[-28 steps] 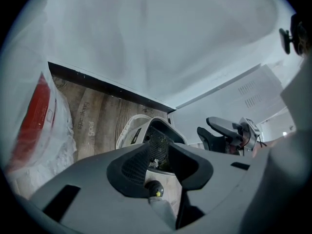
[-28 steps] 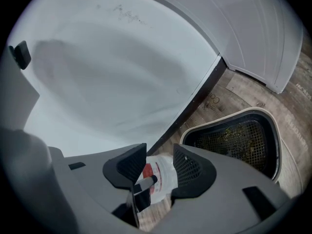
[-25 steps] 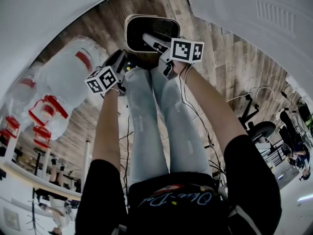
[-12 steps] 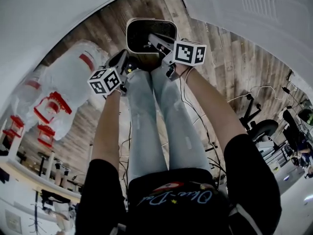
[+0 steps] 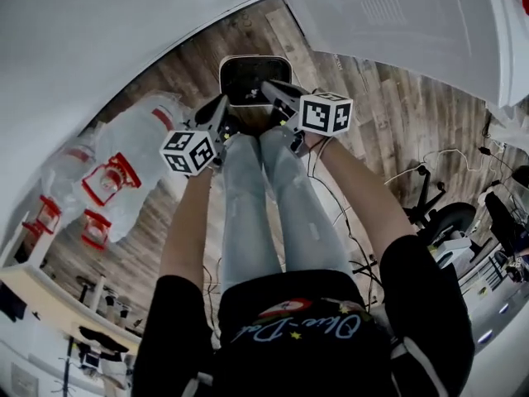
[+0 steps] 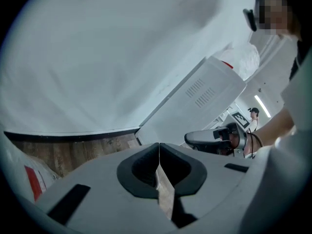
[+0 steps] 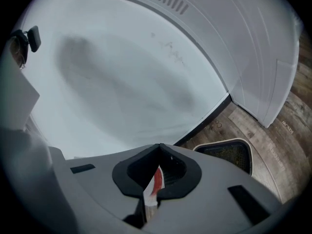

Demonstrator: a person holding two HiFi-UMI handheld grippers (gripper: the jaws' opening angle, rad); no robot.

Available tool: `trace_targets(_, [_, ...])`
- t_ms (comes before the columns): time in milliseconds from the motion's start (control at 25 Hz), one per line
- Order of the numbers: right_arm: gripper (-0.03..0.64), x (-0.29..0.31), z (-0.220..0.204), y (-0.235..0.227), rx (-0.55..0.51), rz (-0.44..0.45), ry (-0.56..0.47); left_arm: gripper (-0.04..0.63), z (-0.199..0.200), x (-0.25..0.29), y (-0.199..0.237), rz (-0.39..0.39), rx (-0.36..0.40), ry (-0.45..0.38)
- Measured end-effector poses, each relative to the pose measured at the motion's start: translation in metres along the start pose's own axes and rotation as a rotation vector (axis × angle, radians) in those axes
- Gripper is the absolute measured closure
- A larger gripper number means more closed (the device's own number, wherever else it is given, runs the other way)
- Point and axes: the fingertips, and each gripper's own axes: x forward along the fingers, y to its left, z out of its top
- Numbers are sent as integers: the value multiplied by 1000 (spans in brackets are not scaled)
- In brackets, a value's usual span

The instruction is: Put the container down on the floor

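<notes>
A: Currently listed, item one: container (image 5: 254,77), dark mesh inside, pale rim. Location: wood floor (image 5: 388,114), close to the base of the white wall (image 5: 99,40), just beyond the person's legs (image 5: 273,213). It appears set down, and neither gripper touches it.

B: Item two, left gripper (image 5: 221,112)?

A: Jaws pressed together, nothing between them. Item three, right gripper (image 5: 273,91): jaws likewise meet at the tips and grip nothing. A red-and-white sliver shows in the slit behind them; I cannot tell what it is. In the right gripper view the container (image 7: 226,152) lies low to the right, apart from the jaws.

B: Handling note for the step?

A: In my judgement the putting-down is as good as done. Best practice: check that the container sits flat, then lift both grippers straight up and back without catching the rim.

B: Edges and clearances?

A: Dark skirting (image 7: 204,123) runs behind the container. White vented cabinet (image 5: 388,23) near on the right. Clear bags with red labels (image 5: 124,168) on the left. Cables (image 5: 430,160) further right, well apart. Open floor lies mainly back toward the legs, so retreat that way.
</notes>
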Motion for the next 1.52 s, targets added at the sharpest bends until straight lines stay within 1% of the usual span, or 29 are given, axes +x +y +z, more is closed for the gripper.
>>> trace_targets(160, [617,-26,17,28,-38,1,-46,591,29,-13,-34,-25,83,-23])
trace_targets(440, [618,-69,40,87,-93,18,-150,589,76,-45,-101,-89,180,-84])
trace_targets(600, [618,-98,50,121,-65,38,-212,589,97,-69,-139,-118,215,-110])
trace_targets(720, [617,-109,68,148,-65,42,-260,589,126,-89,-161,-171,221,-158])
trace_targets(800, [618,-121,77,167,-80,46,-289,589,140,-106,-179,-200,245,-181])
trace_targets(920, [618,-146,85,196,-121,51,-318,589,155,-128,-206,-214,294,-197])
trace_targets(1200, [618,-191,108,259,-271,66,-371,589,191,-161,-261,-242,393,-200])
trace_targets(1520, [618,-233,131,315,-381,84,-441,589,232,-192,-312,-255,479,-270])
